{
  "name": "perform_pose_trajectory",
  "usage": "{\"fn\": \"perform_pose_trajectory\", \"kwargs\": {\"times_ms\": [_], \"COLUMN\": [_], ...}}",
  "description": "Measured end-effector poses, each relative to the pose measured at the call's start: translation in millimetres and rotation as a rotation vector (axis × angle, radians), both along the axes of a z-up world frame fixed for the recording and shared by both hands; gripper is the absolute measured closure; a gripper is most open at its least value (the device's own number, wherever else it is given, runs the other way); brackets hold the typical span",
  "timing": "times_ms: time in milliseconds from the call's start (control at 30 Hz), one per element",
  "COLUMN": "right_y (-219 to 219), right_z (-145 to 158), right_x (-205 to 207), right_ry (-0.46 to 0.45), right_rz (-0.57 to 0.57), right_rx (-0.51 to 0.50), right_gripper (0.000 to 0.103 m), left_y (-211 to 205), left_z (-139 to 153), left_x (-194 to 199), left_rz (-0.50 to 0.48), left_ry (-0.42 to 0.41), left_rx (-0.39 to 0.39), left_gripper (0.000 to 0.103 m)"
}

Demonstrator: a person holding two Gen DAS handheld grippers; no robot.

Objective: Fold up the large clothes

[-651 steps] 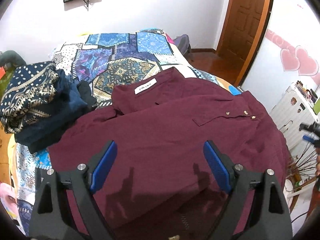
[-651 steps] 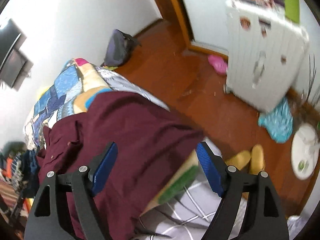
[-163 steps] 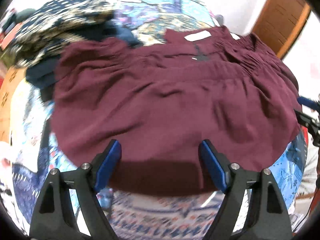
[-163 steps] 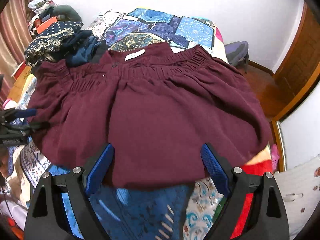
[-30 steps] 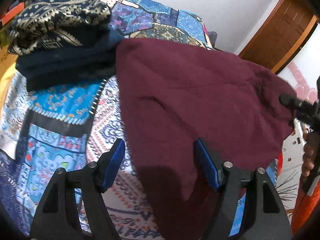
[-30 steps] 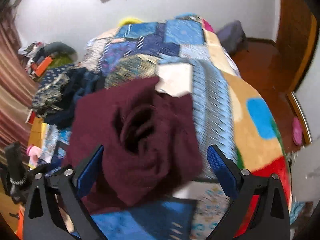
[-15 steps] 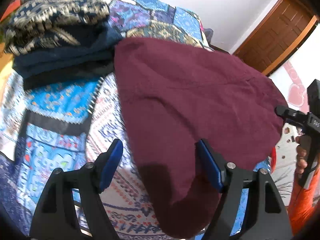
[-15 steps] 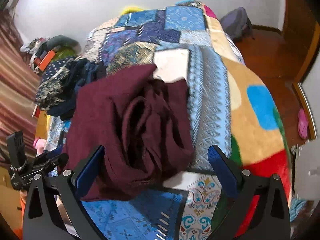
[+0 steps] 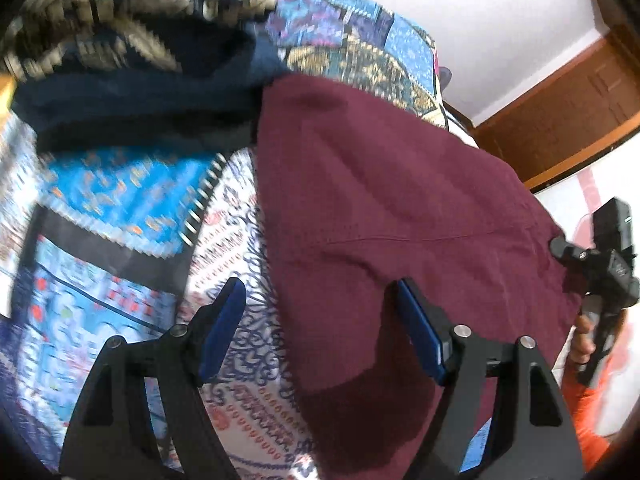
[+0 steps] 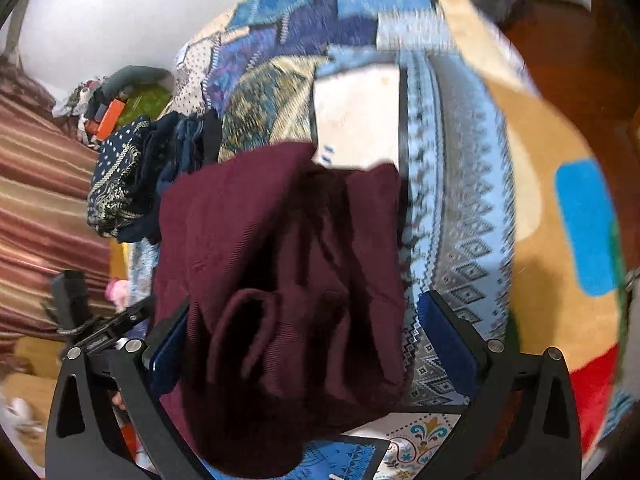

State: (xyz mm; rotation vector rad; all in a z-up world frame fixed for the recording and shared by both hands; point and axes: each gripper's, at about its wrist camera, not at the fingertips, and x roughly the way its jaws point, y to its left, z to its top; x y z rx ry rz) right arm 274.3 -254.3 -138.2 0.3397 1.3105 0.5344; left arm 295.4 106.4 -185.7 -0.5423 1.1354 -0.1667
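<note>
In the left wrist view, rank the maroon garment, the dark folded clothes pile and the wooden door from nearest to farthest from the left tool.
1. Maroon garment: partly between the fingers of the left tool, spreading up and right.
2. Dark folded clothes pile: upper left, beyond the garment's far corner.
3. Wooden door: upper right, past the bed.

Walls: white plaster [image 9: 500, 12] is rising behind the bed.
Door: brown wood [image 9: 568, 108] is standing right.
Floor: reddish boards [image 10: 560, 52] are showing.
Curtain: striped fabric [image 10: 36, 200] is hanging left.
</note>
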Motion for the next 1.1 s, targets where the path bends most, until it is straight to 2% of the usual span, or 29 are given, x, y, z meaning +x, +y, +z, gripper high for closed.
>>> {"fn": "perform_pose_trajectory", "kwargs": {"times_ms": [100, 267, 400, 533, 567, 600, 667, 733, 833, 933, 1100], "right_y": [-5.3, 0.7, 7.4, 10.1, 8.1, 7.2, 6.3, 7.7, 12.6, 15.5, 28.0], "right_z": [-11.2, -22.3, -20.1, -20.6, -20.4, -19.2, -13.2, -5.4, 5.6, 17.0, 42.5], "right_x": [5.2, 15.3, 20.8, 22.0, 22.2, 20.9, 16.4, 11.7, 4.6, -1.8, -16.2], "right_ry": [0.057, 0.123, 0.124, 0.127, 0.126, 0.124, 0.109, 0.081, 0.044, 0.027, -0.024], "right_rz": [0.016, 0.029, 0.047, 0.039, 0.034, 0.032, 0.026, 0.027, 0.027, 0.029, 0.051], "right_rx": [0.063, 0.125, 0.111, 0.112, 0.114, 0.123, 0.127, 0.105, 0.065, 0.046, 0.037], "right_gripper": [0.000, 0.000, 0.000, 0.002, 0.004, 0.014, 0.026, 0.039, 0.051, 0.061, 0.068], "left_y": [2.4, 1.5, 0.0, 1.0, 1.6, 2.7, 7.7, 10.2, 12.2, 15.1, 20.3], "left_z": [-12.1, -33.3, -38.7, -38.8, -38.6, -38.3, -36.9, -34.2, -25.6, -11.1, 19.1], "left_x": [5.4, 23.1, 32.1, 32.3, 31.4, 29.8, 22.0, 15.3, 6.2, -4.3, -18.8], "left_rz": [0.009, -0.002, 0.004, 0.007, 0.007, 0.008, 0.013, 0.014, 0.011, -0.004, -0.031], "left_ry": [0.027, 0.078, 0.092, 0.095, 0.093, 0.091, 0.084, 0.074, 0.053, 0.028, -0.020], "left_rx": [-0.090, -0.233, -0.263, -0.282, -0.288, -0.293, -0.300, -0.302, -0.294, -0.281, -0.253], "left_gripper": [0.021, 0.021, 0.016, 0.016, 0.016, 0.017, 0.022, 0.030, 0.040, 0.047, 0.056]}}
